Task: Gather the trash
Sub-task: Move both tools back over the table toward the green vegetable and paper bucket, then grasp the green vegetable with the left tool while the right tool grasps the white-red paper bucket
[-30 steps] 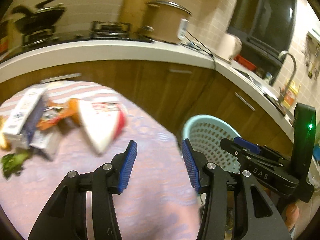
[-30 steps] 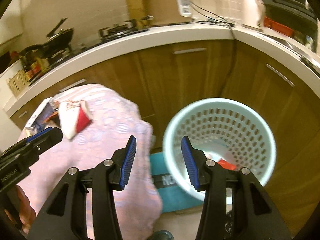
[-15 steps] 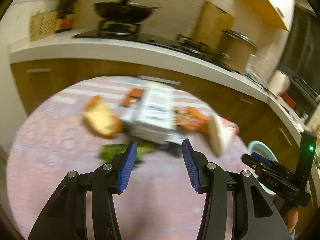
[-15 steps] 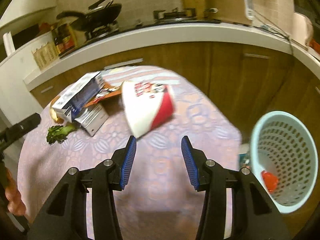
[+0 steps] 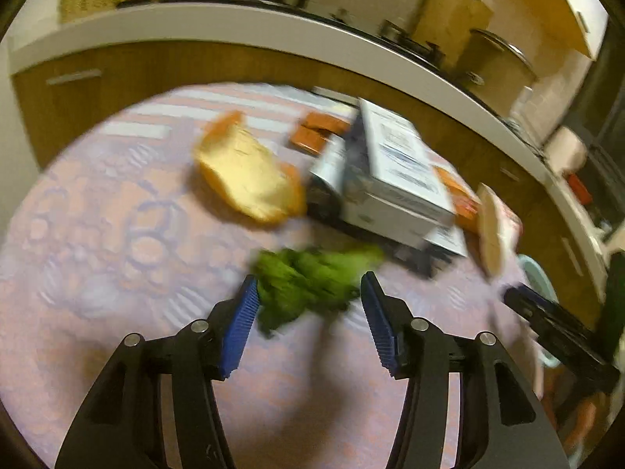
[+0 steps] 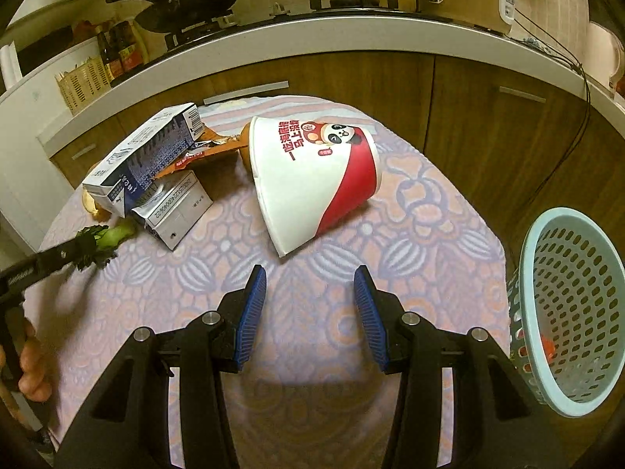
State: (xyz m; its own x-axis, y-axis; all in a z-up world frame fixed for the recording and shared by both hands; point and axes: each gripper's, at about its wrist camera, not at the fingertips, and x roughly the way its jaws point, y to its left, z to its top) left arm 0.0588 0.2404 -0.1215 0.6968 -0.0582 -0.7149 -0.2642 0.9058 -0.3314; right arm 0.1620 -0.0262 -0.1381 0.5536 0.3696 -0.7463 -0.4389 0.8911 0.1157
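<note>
A green leafy scrap [image 5: 308,285] lies on the lilac patterned tablecloth [image 5: 117,242], just between the tips of my left gripper [image 5: 308,305]. Its jaws are opening, and the blue pads stand clear of the leaves on both sides. Behind the scrap are a slice of bread [image 5: 250,176], two stacked cartons [image 5: 394,179] and an orange wrapper [image 5: 316,133]. My right gripper [image 6: 310,297] is open over bare cloth with nothing in it, a short way before a tipped red-and-white paper bowl [image 6: 312,172]. The right wrist view also shows the cartons [image 6: 144,156] and the scrap [image 6: 105,238].
A pale blue perforated basket [image 6: 566,305] stands off the table's right edge, with something red [image 6: 547,348] inside. Wooden cabinets and a white counter [image 6: 312,35] curve behind the table, bearing a pan, a hob and a cooker. A hand [image 6: 31,367] holds the left gripper.
Both views have swung left from the basket to the table. My left gripper has come down onto the green scrap with its jaws wider. My right gripper has neared the paper bowl.
</note>
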